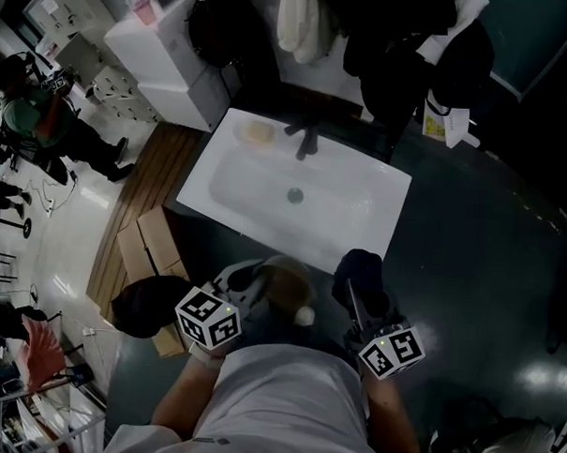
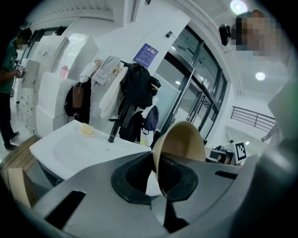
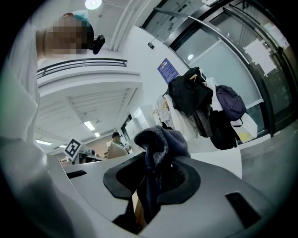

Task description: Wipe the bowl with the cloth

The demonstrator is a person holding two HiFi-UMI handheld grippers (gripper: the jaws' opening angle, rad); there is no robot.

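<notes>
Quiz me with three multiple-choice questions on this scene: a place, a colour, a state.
1. The yellowish lump lies: A on the floor; B on the sink ledge beside the tap; C on a chair.
2. The cloth is: A white; B red; C dark blue.
3. The left claw is: A shut on the bowl rim; B open; C shut on the cloth.
Answers: B, it sits by the tap; C, seen in the right claw; A, the rim stands between its jaws.
</notes>
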